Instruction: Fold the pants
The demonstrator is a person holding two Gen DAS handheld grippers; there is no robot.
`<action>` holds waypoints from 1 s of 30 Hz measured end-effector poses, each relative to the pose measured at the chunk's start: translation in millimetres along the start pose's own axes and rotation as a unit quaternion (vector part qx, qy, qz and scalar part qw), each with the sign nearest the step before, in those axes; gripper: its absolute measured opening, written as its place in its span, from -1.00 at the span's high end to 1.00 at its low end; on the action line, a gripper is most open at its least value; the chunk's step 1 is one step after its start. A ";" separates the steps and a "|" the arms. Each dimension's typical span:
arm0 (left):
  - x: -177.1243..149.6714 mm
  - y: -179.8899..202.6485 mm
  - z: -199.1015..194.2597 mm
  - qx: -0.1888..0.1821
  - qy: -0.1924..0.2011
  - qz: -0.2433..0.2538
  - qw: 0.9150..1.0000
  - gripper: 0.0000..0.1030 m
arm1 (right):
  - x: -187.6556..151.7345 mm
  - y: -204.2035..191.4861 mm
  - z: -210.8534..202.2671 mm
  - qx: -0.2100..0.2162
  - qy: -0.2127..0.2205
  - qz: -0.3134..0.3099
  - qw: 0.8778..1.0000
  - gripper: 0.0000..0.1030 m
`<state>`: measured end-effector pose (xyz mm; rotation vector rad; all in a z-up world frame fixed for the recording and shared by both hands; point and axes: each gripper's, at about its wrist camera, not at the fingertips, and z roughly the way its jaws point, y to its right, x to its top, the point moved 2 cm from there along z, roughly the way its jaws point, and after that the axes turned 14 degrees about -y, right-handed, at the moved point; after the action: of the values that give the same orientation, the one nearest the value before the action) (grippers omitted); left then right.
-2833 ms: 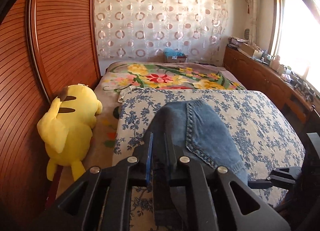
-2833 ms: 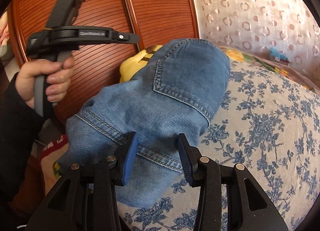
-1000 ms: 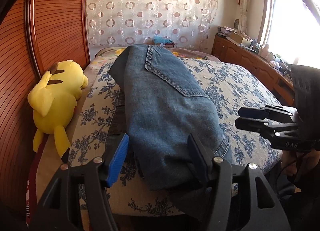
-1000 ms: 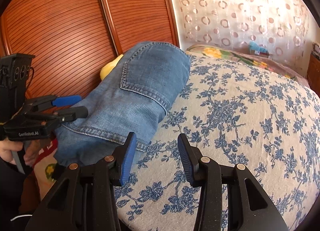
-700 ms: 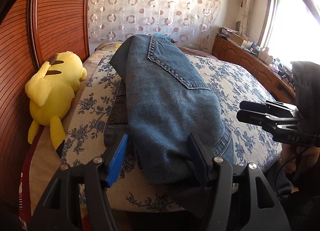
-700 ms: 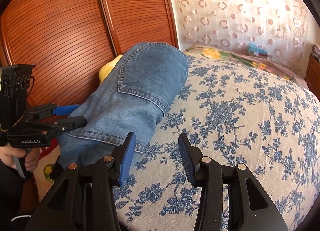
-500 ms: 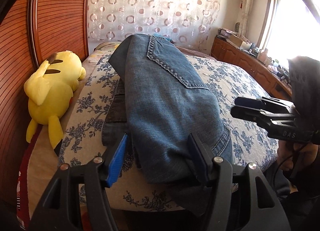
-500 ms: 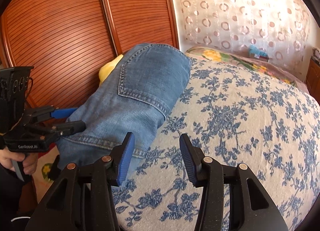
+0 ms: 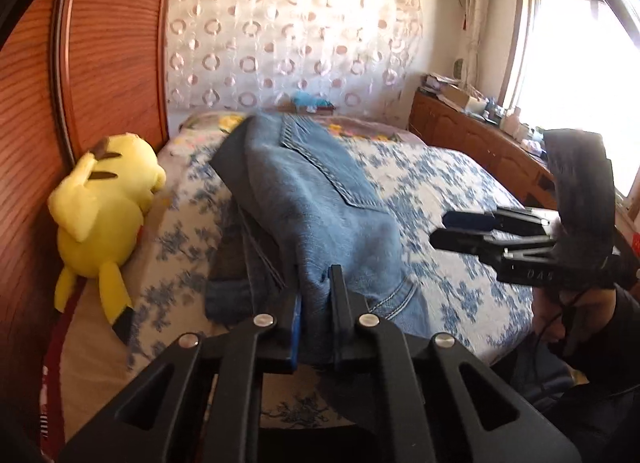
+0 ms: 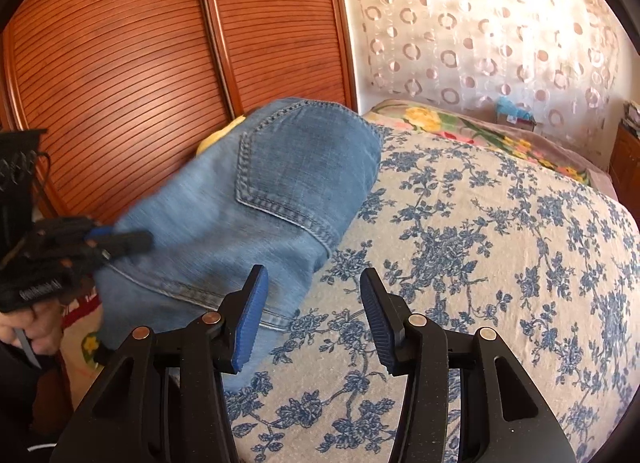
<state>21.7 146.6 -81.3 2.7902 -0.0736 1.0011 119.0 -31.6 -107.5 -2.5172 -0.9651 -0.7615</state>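
**Left gripper pinching jeans edge, right gripper spread and empty**

Your left gripper [image 9: 316,303] has just been closing, and its jaws are now pressed onto a bunched fold at the near end of the jeans [image 9: 320,207]. Denim sits between the pads and puckers up around them. From the right wrist view the same gripper [image 10: 120,239] shows at the left edge, blurred, tips at the near left side of the denim, with your hand [image 10: 30,327] on the handle below it.

The jeans [image 10: 260,199] lie folded in a long bundle along the left side of the bed [image 10: 480,255], back pocket facing up, near end at the bed's front edge. The floral blue-and-white cover is under them. A darker layer of fabric pokes out on the left side under the top fold.

Your right gripper [image 10: 314,319] is spread with nothing between the pads, hovering over bare bedcover just right of the jeans' waistband corner. In the left wrist view it [image 9: 452,229] sits off to the right, apart from the denim.

A yellow plush toy [image 9: 104,215] lies on the bed's left edge against the wooden wardrobe door [image 9: 108,51], beside the jeans but not touching.
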 end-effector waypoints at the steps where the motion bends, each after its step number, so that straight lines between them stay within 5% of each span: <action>1: 1.7 -4.2 -2.7 0.005 0.003 -0.003 1.000 0.85 | 0.2 1.1 -0.8 0.000 0.001 0.001 1.000 0.06; 12: -14.5 -55.5 32.9 0.026 -0.045 -0.047 0.998 0.82 | 5.3 -3.7 6.9 0.003 -0.006 -0.009 1.000 0.06; 30: 17.5 -55.7 0.3 0.054 -0.006 -0.033 0.998 0.52 | 39.2 -12.8 13.5 -0.003 0.004 -0.029 1.000 0.06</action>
<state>41.3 201.5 -78.7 2.8746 0.0724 1.0009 139.5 4.1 -93.6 -2.4995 -1.0372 -0.7928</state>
